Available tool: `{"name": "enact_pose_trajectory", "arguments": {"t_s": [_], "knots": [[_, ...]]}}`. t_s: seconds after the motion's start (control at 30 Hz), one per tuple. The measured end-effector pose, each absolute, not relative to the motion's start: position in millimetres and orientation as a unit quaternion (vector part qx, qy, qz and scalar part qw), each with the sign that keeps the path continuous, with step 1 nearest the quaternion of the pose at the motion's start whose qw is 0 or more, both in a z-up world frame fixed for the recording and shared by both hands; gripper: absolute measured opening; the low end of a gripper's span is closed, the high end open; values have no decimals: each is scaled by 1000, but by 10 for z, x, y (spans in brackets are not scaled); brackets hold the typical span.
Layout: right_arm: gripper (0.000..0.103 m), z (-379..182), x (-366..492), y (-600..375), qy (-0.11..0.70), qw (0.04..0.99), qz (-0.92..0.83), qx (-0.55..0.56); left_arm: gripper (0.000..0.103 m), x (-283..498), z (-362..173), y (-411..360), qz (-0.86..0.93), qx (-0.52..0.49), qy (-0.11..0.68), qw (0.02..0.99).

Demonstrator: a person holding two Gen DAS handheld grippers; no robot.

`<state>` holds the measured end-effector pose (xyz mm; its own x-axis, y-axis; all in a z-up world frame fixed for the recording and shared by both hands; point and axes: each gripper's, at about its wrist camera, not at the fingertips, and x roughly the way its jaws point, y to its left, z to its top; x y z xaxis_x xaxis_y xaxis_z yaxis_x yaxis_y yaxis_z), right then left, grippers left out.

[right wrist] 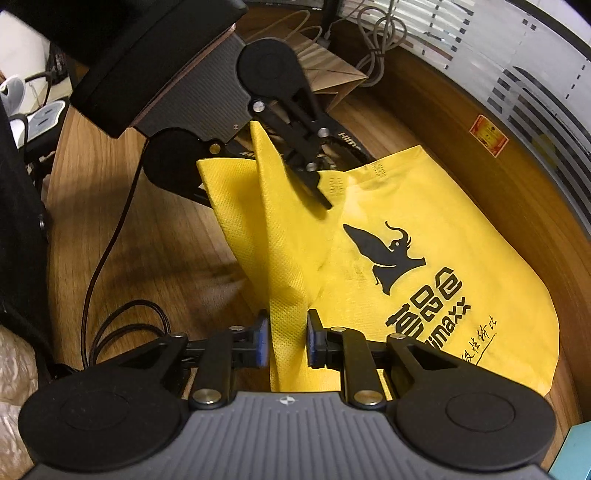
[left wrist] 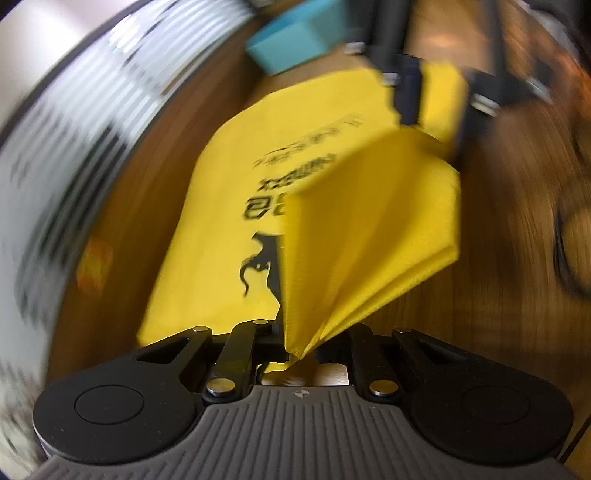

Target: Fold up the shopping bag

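Right wrist: bag (right wrist: pixel 424 229) edge lifted off desk (right wrist: pixel 155 236).
L gripper (left wrist: pixel 295 350) pinches fold, though blurred; R gripper (right wrist: pixel 286 339) jaws parted, fabric between, prob. untouched.

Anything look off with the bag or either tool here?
Nothing damaged or spilled. The yellow shopping bag lies partly flat on the wooden table, one edge lifted into a ridge. The left tool pinches that fabric; the right tool straddles it with visible gaps, not clamped. The left wrist view is motion-blurred.

Blur and cut-offs

Motion smears the left wrist view; a teal box (left wrist: pixel 299 35) runs off its top edge, and the yellow bag's (left wrist: pixel 221 206) print is unreadable.
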<state>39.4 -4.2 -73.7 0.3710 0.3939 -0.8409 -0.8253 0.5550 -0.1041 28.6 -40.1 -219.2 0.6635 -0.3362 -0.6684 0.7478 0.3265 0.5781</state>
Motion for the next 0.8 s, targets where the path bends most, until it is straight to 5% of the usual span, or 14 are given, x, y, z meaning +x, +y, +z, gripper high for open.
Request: {"name": "enact_pose_trajectory", "arguments": {"t_s": [0.2,0.8], "knots": [[69,-630,365,-369,392,808,362,-250,13,446,-2058,-284,-301,333,288,846],[87,-963,123,-1335,404,822,284,-284,13,442,-1896,-421,-219,63,365,903]]}}
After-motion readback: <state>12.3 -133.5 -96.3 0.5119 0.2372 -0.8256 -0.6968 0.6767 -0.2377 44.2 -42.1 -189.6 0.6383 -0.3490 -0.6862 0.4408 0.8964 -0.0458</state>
